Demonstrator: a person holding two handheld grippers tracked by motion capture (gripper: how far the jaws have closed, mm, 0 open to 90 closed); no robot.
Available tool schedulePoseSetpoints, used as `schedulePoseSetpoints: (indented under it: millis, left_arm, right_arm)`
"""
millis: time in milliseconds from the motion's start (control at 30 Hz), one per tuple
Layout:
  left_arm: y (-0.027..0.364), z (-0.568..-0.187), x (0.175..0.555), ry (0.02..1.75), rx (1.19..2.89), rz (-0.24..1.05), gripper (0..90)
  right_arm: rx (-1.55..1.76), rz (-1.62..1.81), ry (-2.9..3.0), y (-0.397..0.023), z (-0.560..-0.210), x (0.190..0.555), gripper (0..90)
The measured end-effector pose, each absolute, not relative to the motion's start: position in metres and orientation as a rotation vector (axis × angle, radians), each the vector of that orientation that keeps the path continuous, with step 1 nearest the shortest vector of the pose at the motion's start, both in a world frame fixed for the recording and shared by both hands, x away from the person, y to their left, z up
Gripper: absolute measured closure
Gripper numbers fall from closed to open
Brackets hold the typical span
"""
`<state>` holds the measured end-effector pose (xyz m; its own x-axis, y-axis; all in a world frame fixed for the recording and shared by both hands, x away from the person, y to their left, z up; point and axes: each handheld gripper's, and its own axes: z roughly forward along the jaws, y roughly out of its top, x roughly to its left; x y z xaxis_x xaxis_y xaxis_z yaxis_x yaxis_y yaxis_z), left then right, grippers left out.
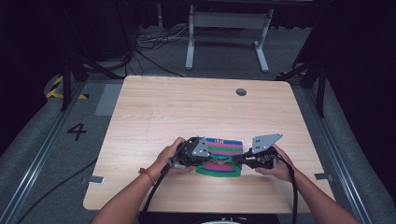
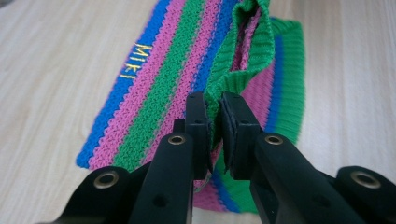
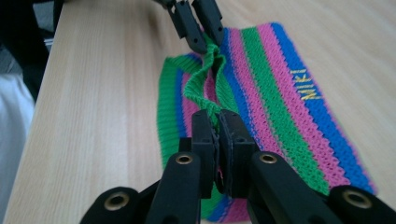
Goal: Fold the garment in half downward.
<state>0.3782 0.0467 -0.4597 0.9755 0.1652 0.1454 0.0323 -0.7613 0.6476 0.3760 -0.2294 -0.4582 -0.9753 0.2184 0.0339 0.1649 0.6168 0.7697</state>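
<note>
A knitted cloth [image 1: 223, 149] striped blue, pink and green lies on the wooden table [image 1: 154, 112] near its front edge. Yellow letters [image 2: 135, 60] are stitched on its blue stripe. My left gripper [image 1: 201, 161] is shut on the green edge of the cloth [image 2: 233, 70] at the left side, lifting a fold. From the right, my right gripper [image 1: 235, 159] is shut on the same green edge [image 3: 201, 84]. In the right gripper view the left gripper [image 3: 205, 44] pinches the far end of the raised fold.
A round cable hole [image 1: 241, 92] sits near the table's far edge. Beyond the table stand a white desk frame [image 1: 227, 35] and loose cables [image 1: 154, 44] on the floor. A "4" mark [image 1: 77, 131] is on the floor at left.
</note>
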Motion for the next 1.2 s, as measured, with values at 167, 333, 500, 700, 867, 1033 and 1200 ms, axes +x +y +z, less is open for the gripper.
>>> schedulePoseSetpoints:
  millis: [167,333,500,700,867,1033,1200]
  left_arm:
    - [0.045,-0.467,0.369,0.109,2.459,0.234,81.6]
    - [0.049,-0.472,0.365,0.082,2.486,0.239,80.6]
    - [0.055,-0.478,0.360,0.087,2.494,0.226,79.2]
    - [0.064,-0.482,0.359,0.114,2.471,0.174,74.0]
    - [0.067,-0.486,0.359,0.140,2.432,0.092,66.9]
    - [0.069,-0.484,0.355,0.142,2.411,0.097,64.2]
    - [0.079,-0.470,0.356,0.194,2.344,0.139,54.4]
  right_arm:
    - [0.306,1.279,2.793,-0.229,-0.462,0.366,85.9]
    - [0.281,1.237,2.819,-0.229,-0.467,0.362,86.0]
    - [0.282,1.215,2.840,-0.229,-0.471,0.359,85.2]
    - [0.294,1.190,2.855,-0.230,-0.476,0.352,83.7]
    - [0.313,1.162,2.860,-0.230,-0.484,0.348,79.8]
    - [0.378,1.205,2.807,-0.234,-0.481,0.348,76.1]
    - [0.427,1.243,2.743,-0.229,-0.474,0.344,73.6]
